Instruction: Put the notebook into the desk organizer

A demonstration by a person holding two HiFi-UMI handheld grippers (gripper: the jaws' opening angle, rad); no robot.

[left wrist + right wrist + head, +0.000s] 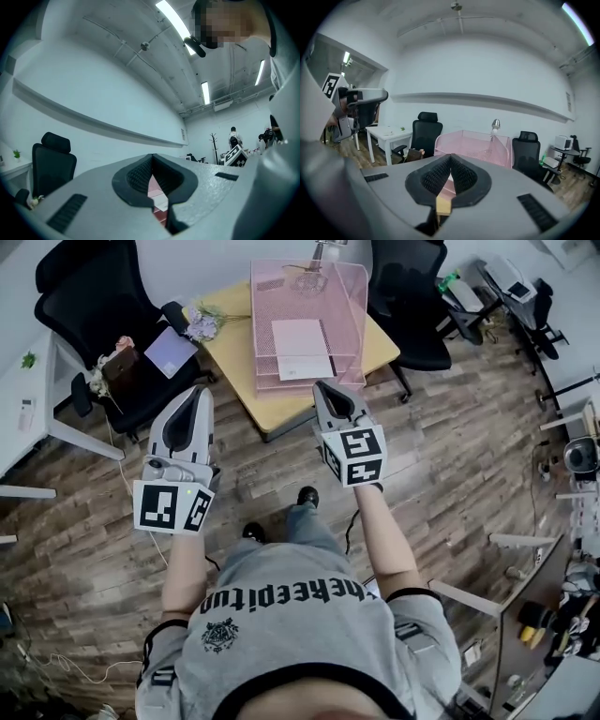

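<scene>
Right gripper [326, 388]: jaws together, nothing between them. Left gripper [199, 392] the same. I hold both raised, short of the table [234, 341]. A pale notebook [300, 345] lies flat in the lower tray of the pink desk organizer [354, 296], so I judge the placement done. Next I need only back off. A lilac booklet [171, 351] lies on the black chair [89, 296] to the left. Nothing obstructs.

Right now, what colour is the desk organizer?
Pink mesh; the desk organizer shows best in the head view.
</scene>
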